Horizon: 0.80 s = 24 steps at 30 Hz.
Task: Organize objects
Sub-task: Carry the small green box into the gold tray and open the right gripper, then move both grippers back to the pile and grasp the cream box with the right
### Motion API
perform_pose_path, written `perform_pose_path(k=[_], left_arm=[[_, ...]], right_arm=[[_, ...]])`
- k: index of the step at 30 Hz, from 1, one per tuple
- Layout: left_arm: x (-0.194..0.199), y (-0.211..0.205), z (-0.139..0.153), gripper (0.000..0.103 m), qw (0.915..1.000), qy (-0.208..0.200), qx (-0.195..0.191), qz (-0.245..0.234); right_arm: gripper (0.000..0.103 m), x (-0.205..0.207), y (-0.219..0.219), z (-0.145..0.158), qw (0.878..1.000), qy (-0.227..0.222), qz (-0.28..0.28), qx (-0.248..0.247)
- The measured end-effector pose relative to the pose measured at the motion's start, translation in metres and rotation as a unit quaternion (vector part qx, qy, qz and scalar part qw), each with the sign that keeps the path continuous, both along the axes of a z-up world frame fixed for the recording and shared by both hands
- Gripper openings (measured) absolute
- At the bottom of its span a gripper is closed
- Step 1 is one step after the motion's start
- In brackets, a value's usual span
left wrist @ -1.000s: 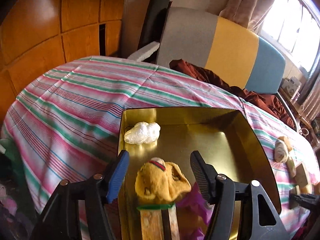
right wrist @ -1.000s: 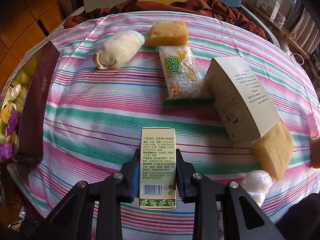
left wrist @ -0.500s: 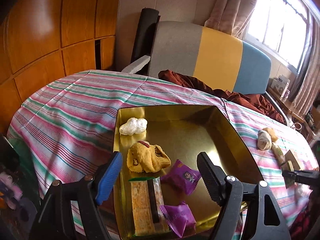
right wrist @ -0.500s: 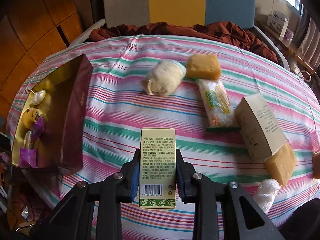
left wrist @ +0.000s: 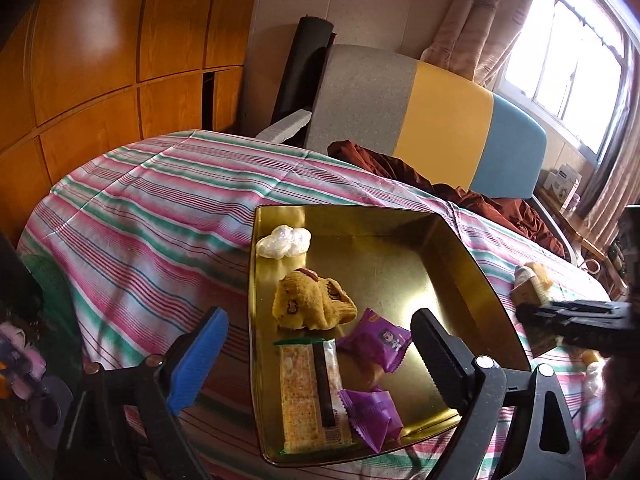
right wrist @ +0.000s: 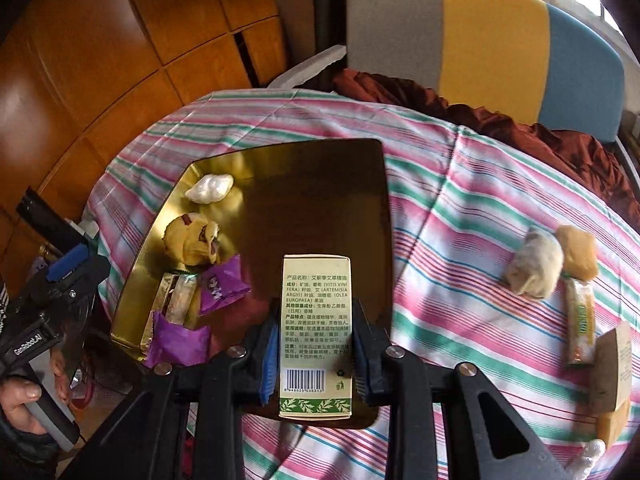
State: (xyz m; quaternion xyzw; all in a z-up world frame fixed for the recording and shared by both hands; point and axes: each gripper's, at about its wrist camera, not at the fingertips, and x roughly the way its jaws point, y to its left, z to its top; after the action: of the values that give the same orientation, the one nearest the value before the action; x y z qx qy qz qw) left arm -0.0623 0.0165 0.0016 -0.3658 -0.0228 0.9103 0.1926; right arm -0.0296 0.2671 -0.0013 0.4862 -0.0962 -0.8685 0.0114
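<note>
A: Over the gold tray (right wrist: 360, 184), right gripper (right wrist: 316, 354) clamps the green-leaf box (right wrist: 316, 336); barcode faces camera.
B: Left gripper (left wrist: 316, 354) opening, empty, labelled "GenRobot.AI".

A: Left wrist view?
B: Close, angled down over the gold tray's (left wrist: 472, 276) near edge, facing the window.
A: Right wrist view?
B: Higher and steeper, above the same tray (right wrist: 168, 248); both share the striped table (left wrist: 160, 208).

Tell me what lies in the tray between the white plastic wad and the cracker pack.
The yellow cloth bundle lies between the white wad and cracker pack, clearest in the left wrist view.
</note>
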Motion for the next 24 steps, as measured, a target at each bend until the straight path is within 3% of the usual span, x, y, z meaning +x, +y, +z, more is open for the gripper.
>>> perform_pose_path(k=[2,8,12,17,24], left_arm=[[0.000,-0.006,-0.001,0.101,0.9999,-0.001,0.001,0.010],[-0.003,-0.022,-0.004,0.103,0.9994,-0.007,0.000,0.035],[-0.004,-0.028,-0.007,0.103,0.9988,-0.007,-0.004,0.048],[-0.001,-0.026,-0.009,0.103,0.9986,-0.001,-0.013,0.051],[0.004,-0.014,-0.003,0.103,0.9990,0.011,-0.023,0.036]], right_arm=[[0.030,-0.011,-0.016,-0.014,1.000,-0.016,0.016,-0.009],[0.032,-0.029,-0.049,-0.051,0.997,-0.055,0.051,-0.028],[0.051,-0.026,-0.058,-0.057,0.995,-0.057,0.066,-0.046],[0.088,-0.018,-0.058,-0.051,0.997,-0.039,0.064,-0.032],[0.091,0.004,-0.054,-0.028,0.999,0.010,0.048,0.019]])
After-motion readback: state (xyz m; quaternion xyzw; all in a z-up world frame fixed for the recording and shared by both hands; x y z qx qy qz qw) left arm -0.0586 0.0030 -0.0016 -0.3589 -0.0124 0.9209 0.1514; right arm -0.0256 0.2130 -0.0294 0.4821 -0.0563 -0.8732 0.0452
